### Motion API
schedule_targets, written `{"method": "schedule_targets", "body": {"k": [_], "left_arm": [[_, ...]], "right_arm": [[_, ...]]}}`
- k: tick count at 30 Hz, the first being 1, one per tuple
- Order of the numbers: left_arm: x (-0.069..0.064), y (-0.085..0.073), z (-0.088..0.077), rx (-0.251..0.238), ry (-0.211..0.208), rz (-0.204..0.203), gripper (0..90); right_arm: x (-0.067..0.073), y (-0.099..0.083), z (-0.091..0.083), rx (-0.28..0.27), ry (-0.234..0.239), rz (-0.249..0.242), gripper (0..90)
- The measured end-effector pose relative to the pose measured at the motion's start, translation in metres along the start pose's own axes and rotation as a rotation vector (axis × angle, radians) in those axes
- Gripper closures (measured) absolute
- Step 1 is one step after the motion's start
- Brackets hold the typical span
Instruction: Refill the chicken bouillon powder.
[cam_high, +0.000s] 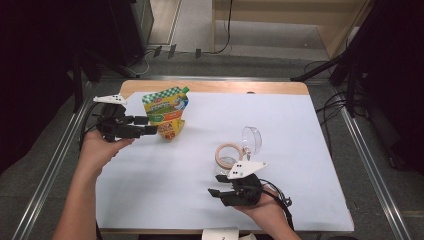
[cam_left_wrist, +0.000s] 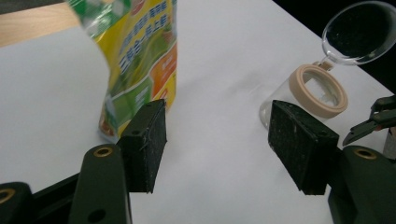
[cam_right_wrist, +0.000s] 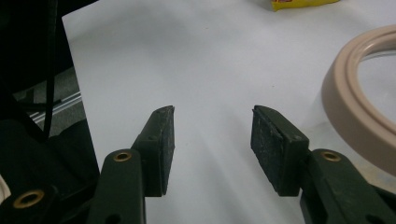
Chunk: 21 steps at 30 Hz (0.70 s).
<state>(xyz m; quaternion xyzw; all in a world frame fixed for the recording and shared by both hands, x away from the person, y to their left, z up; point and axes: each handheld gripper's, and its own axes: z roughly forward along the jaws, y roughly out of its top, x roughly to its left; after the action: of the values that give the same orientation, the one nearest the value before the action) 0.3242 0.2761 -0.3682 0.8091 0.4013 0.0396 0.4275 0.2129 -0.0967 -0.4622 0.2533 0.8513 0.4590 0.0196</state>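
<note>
A green, yellow and orange stand-up pouch (cam_high: 165, 112) stands at the back left of the white sheet. My left gripper (cam_high: 149, 125) is just left of it, open, with nothing between the pads. In the left gripper view the pouch (cam_left_wrist: 140, 60) rises beyond the left jaw, and the gripper (cam_left_wrist: 219, 116) frames bare sheet. A clear glass jar (cam_high: 228, 156) with a beige rim has its hinged lid (cam_high: 252, 139) swung open. My right gripper (cam_high: 214, 185) is open just in front of the jar. In the right gripper view the gripper (cam_right_wrist: 212, 116) is empty and the jar's beige rim (cam_right_wrist: 359, 93) is at the right.
The white sheet (cam_high: 300, 150) covers most of the wooden table (cam_high: 215, 86). Metal rails run along both sides of the table. The right gripper's tips (cam_left_wrist: 373, 123) show at the right edge of the left gripper view, next to the jar (cam_left_wrist: 317, 88).
</note>
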Motion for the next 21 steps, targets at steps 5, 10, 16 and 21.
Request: {"method": "schedule_targets", "body": {"k": [5,10,16,21], "left_arm": [[0.015,-0.005,0.0,-0.002,0.049,-0.014,38.5],[0.032,-0.006,0.014,-0.011,0.043,-0.013,42.0],[0.041,0.002,0.031,-0.019,0.045,-0.04,45.9],[0.046,0.008,0.047,-0.028,0.067,-0.032,51.3]], "right_arm": [[0.003,0.0,0.003,0.001,0.006,-0.005,51.0],[0.011,0.01,0.013,-0.014,0.027,-0.003,50.9],[0.014,0.015,0.025,-0.001,0.023,-0.028,50.8],[0.014,0.022,0.044,0.016,0.025,-0.032,50.3]]}}
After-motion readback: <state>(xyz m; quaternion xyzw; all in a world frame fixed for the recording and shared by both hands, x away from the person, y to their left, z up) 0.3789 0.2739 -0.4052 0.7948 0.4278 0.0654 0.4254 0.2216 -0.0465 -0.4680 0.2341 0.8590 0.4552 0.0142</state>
